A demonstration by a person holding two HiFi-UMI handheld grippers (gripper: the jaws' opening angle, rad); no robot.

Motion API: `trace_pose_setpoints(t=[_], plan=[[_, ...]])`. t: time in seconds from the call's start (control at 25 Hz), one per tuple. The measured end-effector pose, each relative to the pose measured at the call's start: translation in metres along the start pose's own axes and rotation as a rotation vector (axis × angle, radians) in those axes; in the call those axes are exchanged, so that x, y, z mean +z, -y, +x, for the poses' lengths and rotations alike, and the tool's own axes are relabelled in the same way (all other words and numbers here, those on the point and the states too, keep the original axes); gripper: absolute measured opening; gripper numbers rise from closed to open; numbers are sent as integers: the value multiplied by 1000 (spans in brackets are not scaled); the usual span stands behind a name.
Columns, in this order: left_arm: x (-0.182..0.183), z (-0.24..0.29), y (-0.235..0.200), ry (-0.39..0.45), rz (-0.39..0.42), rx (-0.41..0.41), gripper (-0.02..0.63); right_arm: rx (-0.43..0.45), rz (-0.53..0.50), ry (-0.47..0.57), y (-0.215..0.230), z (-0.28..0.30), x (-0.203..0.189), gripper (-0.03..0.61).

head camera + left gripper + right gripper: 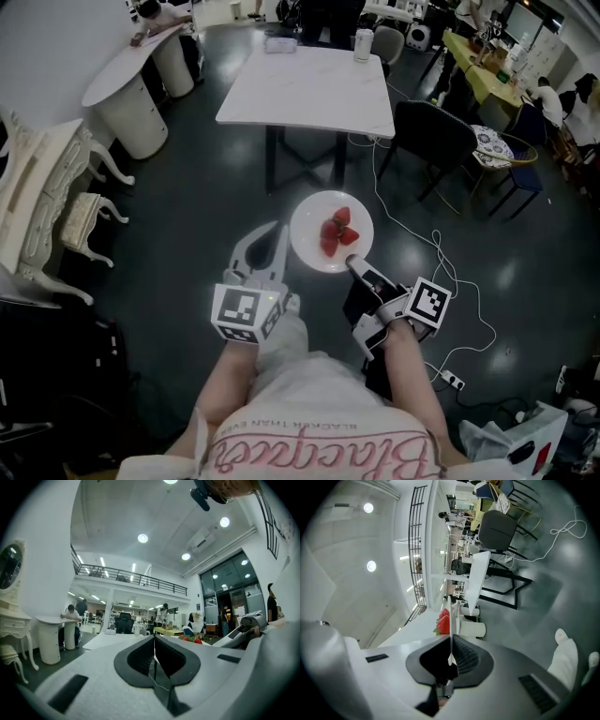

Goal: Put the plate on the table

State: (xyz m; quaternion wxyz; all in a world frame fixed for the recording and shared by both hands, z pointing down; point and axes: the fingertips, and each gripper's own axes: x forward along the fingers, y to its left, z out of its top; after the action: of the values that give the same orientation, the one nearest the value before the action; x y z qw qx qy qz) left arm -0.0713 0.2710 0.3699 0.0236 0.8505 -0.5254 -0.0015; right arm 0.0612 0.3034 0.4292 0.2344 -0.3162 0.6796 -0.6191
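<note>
A white plate with strawberries hangs in the air over the dark floor, short of the white square table. My right gripper is shut on the plate's near rim. In the right gripper view the plate shows edge-on between the closed jaws of the right gripper, with the strawberries to its left. My left gripper sits just left of the plate, shut and holding nothing. In the left gripper view the left gripper has its jaws pressed together, and the strawberries peek over to the right.
A cup and a small flat object stand at the table's far edge. A black chair is right of the table. A white cable trails over the floor. White ornate furniture and a round white table stand at left.
</note>
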Motion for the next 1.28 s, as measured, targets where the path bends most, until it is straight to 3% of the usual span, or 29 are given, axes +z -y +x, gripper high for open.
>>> trace_pose_setpoints(t=[0.52, 0.8, 1.28], plan=[[19, 143, -124, -3, -7, -43, 6, -20, 6, 39, -10, 165, 92, 11], [14, 161, -136, 7, -8, -49, 6, -7, -9, 47, -7, 184, 106, 11], [4, 284, -191, -26, -33, -44, 6, -29, 4, 26, 9, 275, 199, 11]])
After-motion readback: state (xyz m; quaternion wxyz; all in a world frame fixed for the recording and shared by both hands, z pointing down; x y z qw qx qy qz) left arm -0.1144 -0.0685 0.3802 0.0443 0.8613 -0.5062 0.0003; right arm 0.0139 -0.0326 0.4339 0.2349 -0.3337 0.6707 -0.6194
